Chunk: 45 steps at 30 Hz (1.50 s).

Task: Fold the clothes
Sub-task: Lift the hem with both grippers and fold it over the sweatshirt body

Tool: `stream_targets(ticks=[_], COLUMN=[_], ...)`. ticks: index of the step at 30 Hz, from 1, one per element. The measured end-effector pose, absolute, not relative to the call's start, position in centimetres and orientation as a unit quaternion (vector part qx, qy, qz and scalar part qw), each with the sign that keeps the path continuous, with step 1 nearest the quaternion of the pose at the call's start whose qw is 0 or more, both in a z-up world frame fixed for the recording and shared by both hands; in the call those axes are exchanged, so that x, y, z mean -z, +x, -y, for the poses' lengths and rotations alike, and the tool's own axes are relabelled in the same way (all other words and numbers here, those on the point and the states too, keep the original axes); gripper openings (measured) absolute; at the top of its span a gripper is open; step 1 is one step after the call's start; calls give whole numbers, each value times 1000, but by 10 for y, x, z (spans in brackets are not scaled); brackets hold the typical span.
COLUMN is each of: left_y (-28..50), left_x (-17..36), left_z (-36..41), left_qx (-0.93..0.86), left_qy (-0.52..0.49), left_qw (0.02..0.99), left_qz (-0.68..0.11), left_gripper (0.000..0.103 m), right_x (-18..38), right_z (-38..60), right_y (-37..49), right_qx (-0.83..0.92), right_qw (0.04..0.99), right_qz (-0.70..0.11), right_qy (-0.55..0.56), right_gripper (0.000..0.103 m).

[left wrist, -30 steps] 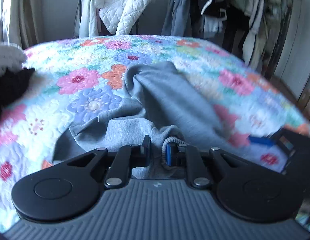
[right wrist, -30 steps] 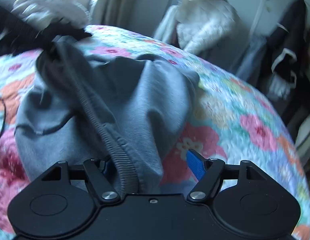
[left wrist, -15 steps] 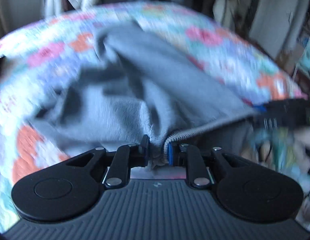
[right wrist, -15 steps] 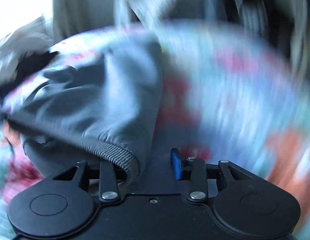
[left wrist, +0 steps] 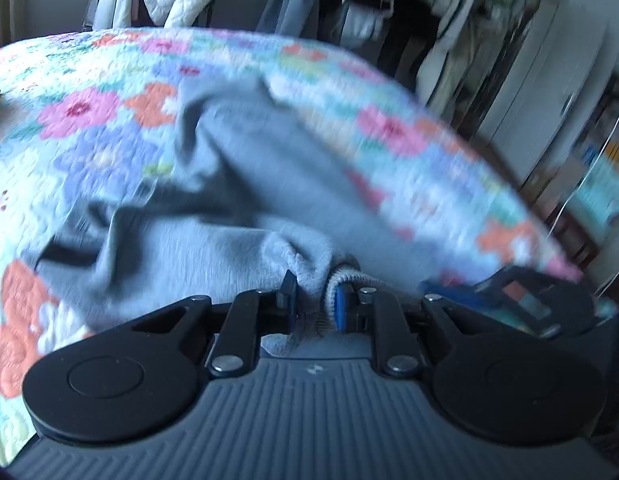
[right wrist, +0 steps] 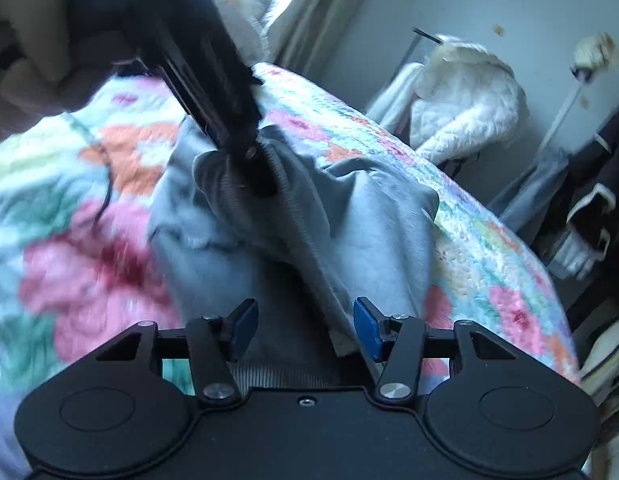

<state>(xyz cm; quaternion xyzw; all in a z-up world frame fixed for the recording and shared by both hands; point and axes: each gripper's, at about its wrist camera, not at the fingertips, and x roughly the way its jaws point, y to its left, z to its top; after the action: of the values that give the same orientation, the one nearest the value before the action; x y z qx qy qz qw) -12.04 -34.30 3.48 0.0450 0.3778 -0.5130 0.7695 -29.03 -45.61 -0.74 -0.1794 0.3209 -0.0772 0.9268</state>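
Observation:
A grey sweatshirt (left wrist: 237,184) lies bunched on the flowered quilt. My left gripper (left wrist: 315,306) is shut on a fold of it, at the ribbed hem. In the right wrist view the same gripper (right wrist: 253,168) pinches the cloth from the upper left, held by a hand (right wrist: 25,52). My right gripper (right wrist: 305,326) has its jaws apart and opening. Grey sweatshirt cloth (right wrist: 369,216) lies loosely between the blue pads (right wrist: 365,328), with the ribbed hem low near the gripper's body. The left wrist view shows the right gripper (left wrist: 521,300) blurred, close to the right.
The bed's flowered quilt (left wrist: 89,112) (right wrist: 89,260) fills both views. A white quilted jacket (right wrist: 465,112) hangs on a rack behind the bed, and more hanging clothes (left wrist: 449,20) are at the right. Curtains (right wrist: 309,12) stand at the far left.
The right gripper narrowed on the ribbed hem, then widened again, and the hem now lies loose between its pads. The left gripper kept its grip and now shows close in the right view.

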Motion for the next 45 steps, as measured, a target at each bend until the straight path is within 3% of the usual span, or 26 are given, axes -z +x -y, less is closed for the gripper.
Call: stream_targets(ticks=[6, 7, 8, 9, 11, 14, 18, 20, 25, 29, 34, 35, 36, 37, 42, 45], left_y=[-112, -113, -115, -119, -126, -147, -187, -195, -157, -112, -67, -60, -57, -55, -69, -63], left_x=[-59, -60, -61, -60, -56, -36, 10, 16, -20, -34, 5, 16, 25, 29, -11, -29], left_z=[342, 342, 343, 344, 347, 357, 381, 379, 344, 312, 309, 310, 313, 314, 296, 275], left_qx=[533, 532, 531, 532, 537, 551, 539, 540, 524, 452, 404, 400, 398, 402, 405, 381], left_qy=[-10, -8, 2, 14, 36, 106, 262, 294, 205, 134, 84, 74, 71, 70, 60, 38], left_qw=[753, 755, 758, 760, 756, 736, 704, 694, 735, 796, 811, 808, 809, 810, 846, 863], left_qz=[-385, -383, -378, -374, -373, -380, -381, -375, -378, -378, -416, -427, -427, -422, -342, -329], left_gripper=[17, 17, 17, 17, 19, 33, 39, 39, 44, 59, 72, 66, 26, 5, 6, 6], right_x=[18, 18, 15, 7, -14, -21, 26, 44, 40, 32, 22, 20, 19, 17, 5, -1], right_z=[473, 479, 485, 494, 514, 546, 584, 594, 592, 583, 561, 556, 553, 550, 537, 533], right_y=[-255, -254, -257, -262, -285, -314, -323, -323, -325, -331, -326, -325, -324, -322, -316, -312], right_qx=[118, 125, 134, 142, 161, 190, 179, 171, 163, 162, 154, 152, 152, 149, 123, 93], right_qw=[908, 906, 907, 913, 935, 941, 909, 894, 901, 909, 920, 921, 922, 922, 927, 934], right_qz=[-332, -332, -330, -322, -290, -279, -352, -373, -376, -368, -360, -358, -357, -357, -345, -336], right_qy=[-226, -232, -226, -205, -122, -6, 134, 178, 142, 111, 32, 15, 0, -16, -82, -77], right_gripper=[55, 40, 10, 6, 7, 7, 10, 11, 16, 24, 33, 35, 36, 37, 39, 48])
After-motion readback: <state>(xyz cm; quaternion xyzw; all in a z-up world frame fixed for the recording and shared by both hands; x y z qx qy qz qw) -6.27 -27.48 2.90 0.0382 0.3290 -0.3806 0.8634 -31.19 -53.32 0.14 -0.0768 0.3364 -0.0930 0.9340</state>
